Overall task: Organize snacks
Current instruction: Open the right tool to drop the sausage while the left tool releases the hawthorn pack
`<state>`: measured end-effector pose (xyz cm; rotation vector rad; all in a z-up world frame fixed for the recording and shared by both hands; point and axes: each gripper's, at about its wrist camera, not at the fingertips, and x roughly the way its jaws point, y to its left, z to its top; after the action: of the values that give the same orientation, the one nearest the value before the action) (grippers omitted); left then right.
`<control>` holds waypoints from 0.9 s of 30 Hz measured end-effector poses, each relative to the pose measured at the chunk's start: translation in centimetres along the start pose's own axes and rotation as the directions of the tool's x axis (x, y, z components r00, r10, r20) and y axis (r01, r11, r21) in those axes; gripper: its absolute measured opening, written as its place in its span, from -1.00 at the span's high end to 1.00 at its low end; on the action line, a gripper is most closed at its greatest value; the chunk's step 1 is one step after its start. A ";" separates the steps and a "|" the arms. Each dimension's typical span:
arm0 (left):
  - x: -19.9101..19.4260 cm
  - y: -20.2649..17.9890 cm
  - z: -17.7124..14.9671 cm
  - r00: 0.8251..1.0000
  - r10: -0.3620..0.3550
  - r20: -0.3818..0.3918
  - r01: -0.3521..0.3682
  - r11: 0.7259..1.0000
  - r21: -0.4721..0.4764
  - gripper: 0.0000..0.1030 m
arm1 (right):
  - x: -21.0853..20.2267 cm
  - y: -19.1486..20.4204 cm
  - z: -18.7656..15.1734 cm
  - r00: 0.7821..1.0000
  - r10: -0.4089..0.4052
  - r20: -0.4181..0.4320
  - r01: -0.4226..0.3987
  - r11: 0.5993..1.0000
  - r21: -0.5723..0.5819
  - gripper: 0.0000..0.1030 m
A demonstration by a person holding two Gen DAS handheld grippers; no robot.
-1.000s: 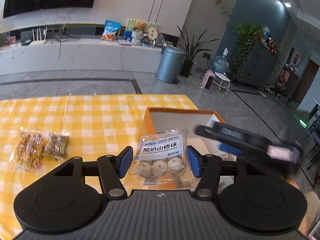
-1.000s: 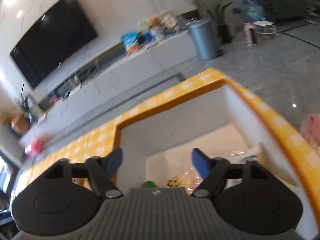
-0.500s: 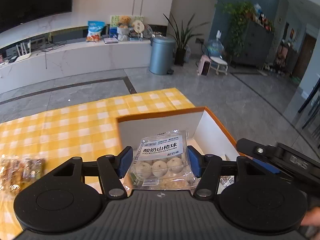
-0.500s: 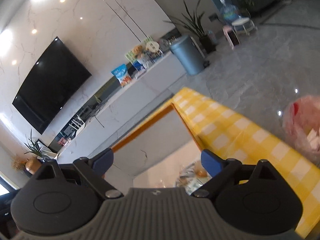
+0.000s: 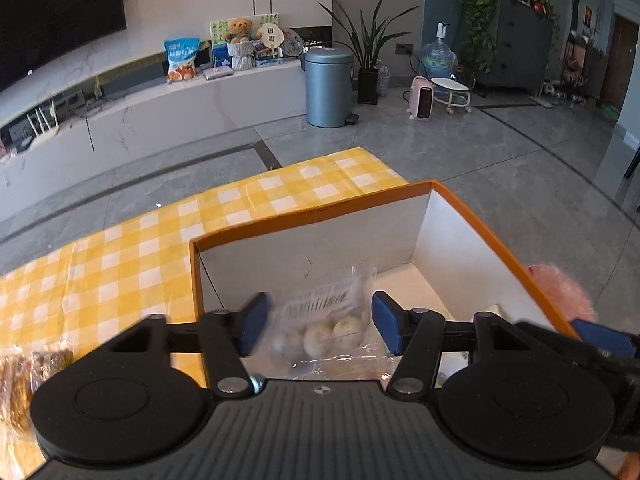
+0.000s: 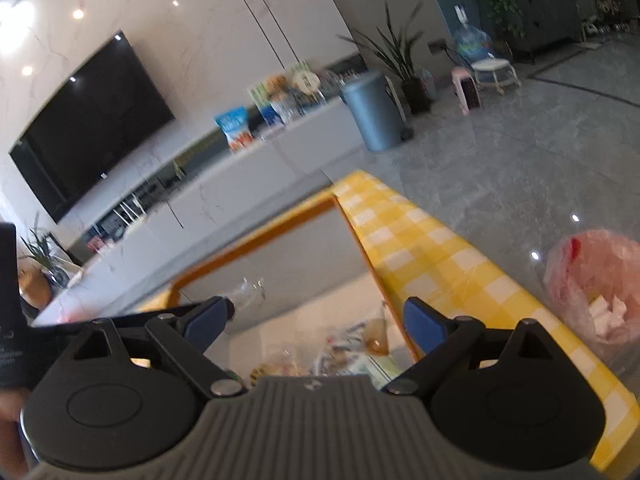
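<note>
My left gripper point(image 5: 318, 326) is shut on a clear pack of white yogurt hawthorn balls point(image 5: 316, 336). It holds the pack over the inside of the orange-rimmed white box point(image 5: 360, 208), and the pack looks blurred. Part of the pack point(image 6: 248, 292) also shows at the left of the right wrist view. My right gripper point(image 6: 316, 320) stands open and empty at the box's near right side, above several loose snack packets point(image 6: 340, 356) on the box floor. Its blue pad point(image 5: 604, 340) shows at the right edge of the left wrist view.
The box sits at the right end of a table with a yellow checked cloth point(image 5: 120, 264). Two snack bags point(image 5: 24, 376) lie on the cloth at the left. A pink plastic bag point(image 6: 592, 280) hangs beyond the table's right edge. Grey floor lies beyond.
My left gripper carried the pack rightward and down from the box's near left to over its inside. My right gripper widened and drew back out of the box toward its right side.
</note>
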<state>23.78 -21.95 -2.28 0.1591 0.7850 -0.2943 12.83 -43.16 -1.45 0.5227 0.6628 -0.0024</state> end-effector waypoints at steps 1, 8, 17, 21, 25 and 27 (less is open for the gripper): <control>0.1 -0.1 0.1 1.000 0.009 0.004 -0.009 1.000 0.010 -0.28 | 0.3 -0.1 -0.1 1.000 -0.011 -0.018 0.011 1.000 0.001 -0.80; -0.3 0.2 0.0 1.000 0.006 0.017 -0.006 1.000 0.014 -0.54 | 0.3 -0.2 -0.2 0.999 -0.023 -0.027 0.023 1.000 0.000 -0.78; -1.0 0.6 -0.2 1.000 0.014 0.007 -0.014 0.999 0.052 -0.70 | 0.5 -0.2 0.1 0.998 -0.064 -0.023 0.064 0.998 0.020 -0.79; -1.7 1.3 -0.4 1.000 -0.002 -0.005 0.002 0.999 0.040 -0.70 | 0.0 0.2 0.0 0.993 -0.118 0.020 0.119 0.993 -0.016 -0.83; -2.7 2.5 -0.6 1.000 0.002 -0.005 -0.002 1.000 0.016 -0.71 | -0.4 0.9 0.1 0.982 -0.180 0.050 0.183 0.982 -0.052 -0.84; -3.5 3.3 -0.7 1.000 0.010 0.003 -0.010 1.000 0.006 -0.71 | -0.6 1.2 0.2 0.981 -0.184 0.063 0.187 0.982 -0.040 -0.86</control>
<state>22.01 -17.93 -0.12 0.1682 0.7803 -0.2874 12.71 -42.33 -0.44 0.4141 0.6499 -0.1772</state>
